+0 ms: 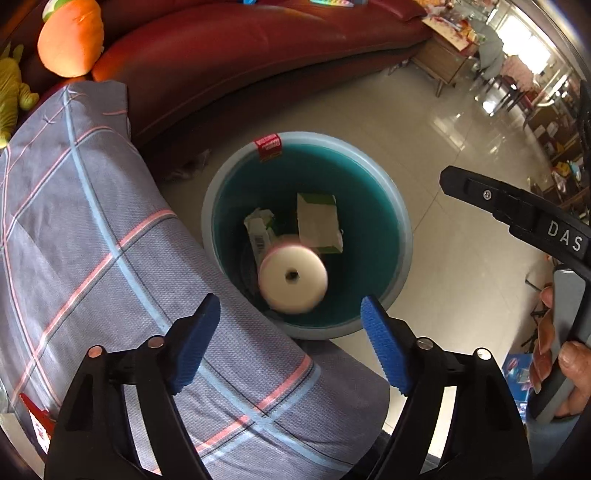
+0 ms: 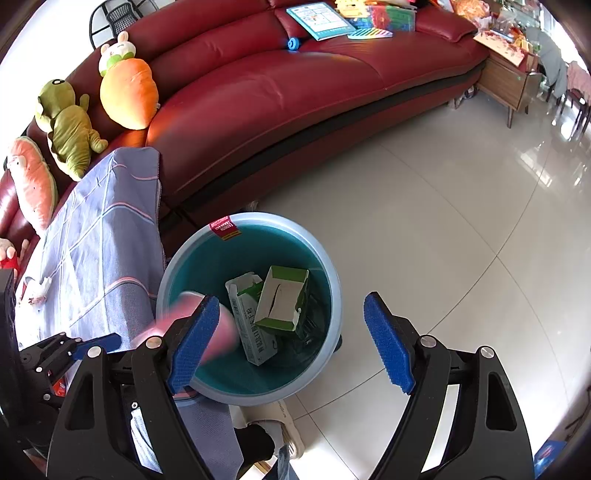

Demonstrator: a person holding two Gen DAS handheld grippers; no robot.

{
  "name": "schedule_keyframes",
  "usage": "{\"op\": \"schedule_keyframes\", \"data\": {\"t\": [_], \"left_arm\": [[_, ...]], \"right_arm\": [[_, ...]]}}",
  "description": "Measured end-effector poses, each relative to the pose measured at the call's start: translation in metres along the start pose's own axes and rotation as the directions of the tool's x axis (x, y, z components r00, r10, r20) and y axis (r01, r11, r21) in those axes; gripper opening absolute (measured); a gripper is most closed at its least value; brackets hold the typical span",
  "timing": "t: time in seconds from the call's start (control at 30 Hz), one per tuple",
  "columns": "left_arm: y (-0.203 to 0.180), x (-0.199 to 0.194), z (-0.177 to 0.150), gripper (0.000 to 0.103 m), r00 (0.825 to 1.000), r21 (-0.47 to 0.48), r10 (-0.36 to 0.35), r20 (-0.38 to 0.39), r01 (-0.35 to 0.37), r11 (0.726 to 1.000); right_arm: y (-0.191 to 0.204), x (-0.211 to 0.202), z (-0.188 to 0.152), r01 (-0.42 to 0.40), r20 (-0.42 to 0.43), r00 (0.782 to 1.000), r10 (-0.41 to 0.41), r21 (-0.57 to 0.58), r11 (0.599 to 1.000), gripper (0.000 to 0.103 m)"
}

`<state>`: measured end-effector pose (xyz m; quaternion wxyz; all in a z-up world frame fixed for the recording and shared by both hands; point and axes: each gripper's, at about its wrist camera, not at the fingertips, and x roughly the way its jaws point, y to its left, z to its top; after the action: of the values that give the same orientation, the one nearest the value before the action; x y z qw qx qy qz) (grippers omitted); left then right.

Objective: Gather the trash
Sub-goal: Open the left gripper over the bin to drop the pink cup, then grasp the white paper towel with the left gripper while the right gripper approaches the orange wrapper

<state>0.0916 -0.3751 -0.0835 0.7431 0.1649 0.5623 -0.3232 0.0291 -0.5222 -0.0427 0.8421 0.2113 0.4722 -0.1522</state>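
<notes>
left wrist view: the left gripper point(image 1: 290, 319) stands released, its blue pads wide apart with nothing pressed between them. just beyond the pads, toward 12 o'clock, a white roll with a pink rim point(image 1: 293, 279) shows blurred over the mouth of the blue bin point(image 1: 404, 236), touching neither pad. deeper in the bin lie a white carton point(image 1: 260, 234) and a green-and-white box point(image 1: 318, 221). a red label point(image 1: 268, 147) hangs on the bin rim at 12 o'clock. a checked cloth point(image 1: 92, 229) covers a surface from 9 to 6 o'clock, lapping the bin's near edge. at 3 o'clock the right gripper point(image 1: 517, 210) pokes in as a black finger, with a hand point(image 1: 561, 369) on its grey handle below.

right wrist view: the right gripper point(image 2: 286, 341) is also released, pads spread and empty. the bin point(image 2: 334, 295) sits between and just beyond them at 12 o'clock. the roll point(image 2: 221, 328) is a pink blur behind the left-side pad at 9 o'clock, at the bin's inner edge; whether it touches anything i cannot tell. only here the carton point(image 2: 245, 317) shows its printed side and the box point(image 2: 282, 299) its open top. the left gripper point(image 2: 74, 349) sits at 8 o'clock over the cloth point(image 2: 99, 240). a shoe point(image 2: 284, 424) shows at 6 o'clock.

the floor point(image 2: 461, 221) is glossy pale tile. a red leather sofa point(image 2: 295, 92) curves across 12 o'clock, carrying a carrot plush point(image 2: 129, 94), a green plush point(image 2: 70, 125), and books point(image 2: 321, 18).
</notes>
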Motion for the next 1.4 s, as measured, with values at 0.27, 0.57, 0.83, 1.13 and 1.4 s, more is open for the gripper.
{"op": "schedule_keyframes", "data": {"t": [0.27,0.57,0.83,1.13,1.4], "left_arm": [[0.018,-0.017,-0.006,0.089,0.999,-0.059,0.0,0.052,0.003,0.998],[0.042,-0.039,-0.021,0.091,0.996,-0.129,0.004,0.084,0.007,0.992],[0.065,-0.066,-0.041,0.092,0.991,-0.17,0.009,0.135,0.015,0.985],[0.1,-0.099,-0.076,0.093,0.982,-0.222,0.033,0.185,0.009,0.975],[0.155,-0.131,-0.124,0.093,0.971,-0.312,0.087,0.224,-0.013,0.95]], "right_arm": [[0.01,-0.003,0.0,0.013,-0.006,1.0,-0.013,-0.011,1.0,0.083],[0.026,-0.014,-0.005,0.026,-0.015,1.0,-0.027,-0.038,0.999,0.084],[0.055,-0.027,-0.012,0.024,-0.016,1.0,-0.025,-0.076,0.997,0.084],[0.108,-0.043,-0.028,0.01,-0.011,1.0,-0.012,-0.162,0.987,0.084],[0.173,-0.047,-0.048,-0.022,-0.031,0.999,0.014,-0.27,0.963,0.084]]}}
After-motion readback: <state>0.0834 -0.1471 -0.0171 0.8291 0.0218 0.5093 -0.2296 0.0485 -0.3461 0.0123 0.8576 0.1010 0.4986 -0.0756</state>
